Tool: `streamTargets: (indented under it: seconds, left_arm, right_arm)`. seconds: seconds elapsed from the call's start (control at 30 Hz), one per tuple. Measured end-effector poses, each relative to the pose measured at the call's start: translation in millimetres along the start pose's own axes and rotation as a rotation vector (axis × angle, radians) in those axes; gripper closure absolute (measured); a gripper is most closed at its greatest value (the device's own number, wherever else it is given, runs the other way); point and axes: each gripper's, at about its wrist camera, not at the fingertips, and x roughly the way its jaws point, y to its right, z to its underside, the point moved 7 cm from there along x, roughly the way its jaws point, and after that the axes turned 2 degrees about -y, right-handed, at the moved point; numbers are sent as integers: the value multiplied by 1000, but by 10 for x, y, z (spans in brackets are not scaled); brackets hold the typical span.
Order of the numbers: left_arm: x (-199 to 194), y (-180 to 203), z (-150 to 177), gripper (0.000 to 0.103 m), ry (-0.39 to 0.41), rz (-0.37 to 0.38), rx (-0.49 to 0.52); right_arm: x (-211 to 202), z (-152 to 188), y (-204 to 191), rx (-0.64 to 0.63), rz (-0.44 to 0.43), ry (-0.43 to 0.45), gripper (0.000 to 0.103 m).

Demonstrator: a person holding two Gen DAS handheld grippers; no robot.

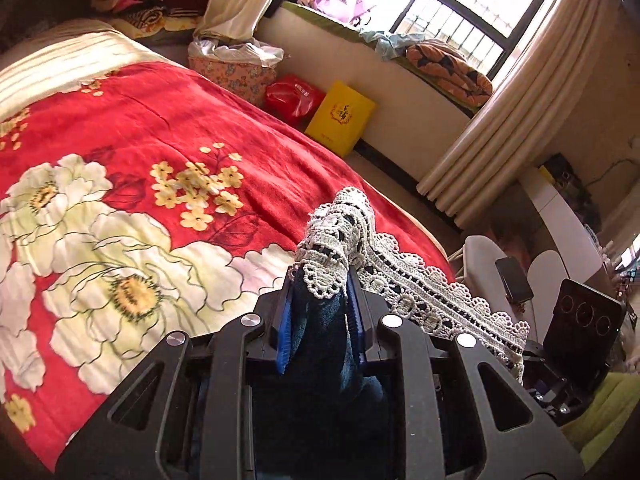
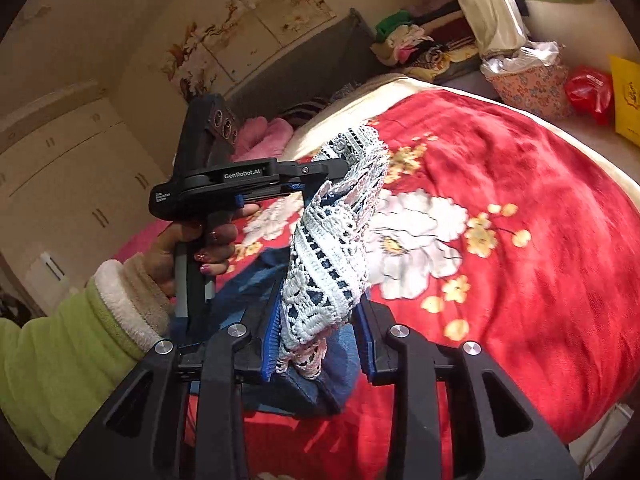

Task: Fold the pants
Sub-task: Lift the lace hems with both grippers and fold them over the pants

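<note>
The pants [image 1: 320, 344] are dark blue denim with a wide white lace hem [image 1: 404, 280]. My left gripper [image 1: 320, 280] is shut on the lace hem and denim, held above the red floral bed [image 1: 160, 128]. My right gripper [image 2: 320, 312] is shut on another part of the lace hem [image 2: 328, 264], with blue denim [image 2: 312, 384] hanging below it. The lace stretches between the two grippers. The left gripper also shows in the right wrist view [image 2: 344, 168], held by a hand in a green sleeve, its fingers clamped on the lace.
The bed's edge [image 1: 400, 216] runs to the right, with floor beyond. A floral basket [image 1: 236, 68], red bag [image 1: 292, 96] and yellow bag [image 1: 340, 116] stand by the window wall. Curtain [image 1: 500, 120] hangs at right. Piled clothes [image 2: 416, 48] lie beyond the bed.
</note>
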Motion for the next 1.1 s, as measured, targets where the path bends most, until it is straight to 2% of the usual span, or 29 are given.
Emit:
streamTargets:
  seconds: [0.1,0.23,0.37,0.47,0.5,0.6,0.67,0.83,0.9,0.97,1.03,1.1]
  left_arm:
    - [-387,-127,168,85,61,-3,-34]
    - [-710,-380,471,82,118,-24,-109]
    - [-932,-722,833,82,169,-50,-234]
    - [-1068,-882,1053,82,199,-48,-315]
    - [-1129,-921,1109,79,216,-41,-341]
    - [-1333,-1018,1264,43,288,14,-436]
    - [-1425,-1039,1338,39,314,59,-491]
    - [-1406,-1022,1467,35,298,80,-535]
    - [-1332,-1031,1477,35,275,49,-543]
    - [-1215,-1075,1488,38,222,-36,-543]
    - [-1144,-1110,1510,72,200,-64,-541]
    - [-1136,-1135,1518,82,198,-64,-542]
  right_arm:
    - [129,32,-347,-76,-50,-23,73]
    - [471,194,-708,-158,-79,-115,73]
    - [859,477,-947,-218,-77,-217,73]
    - [1081,684,-1138,-302,-44,-276,73]
    - [1135,757,-1184,-323,-30,-292,73]
    - [1271,923,-1309,-396,7,-327,73]
    - [1326,1044,-1398,-436,17,-344,73]
    - [1416,1244,-1472,-525,55,-374,70]
    - [1377,1222,-1467,-501,21,-380,62]
    - [1242,1110,-1458,-423,-57,-373,51]
    - [1035,897,-1405,-369,-85,-309,44]
    - [885,620,-1241,-300,-93,-248,44]
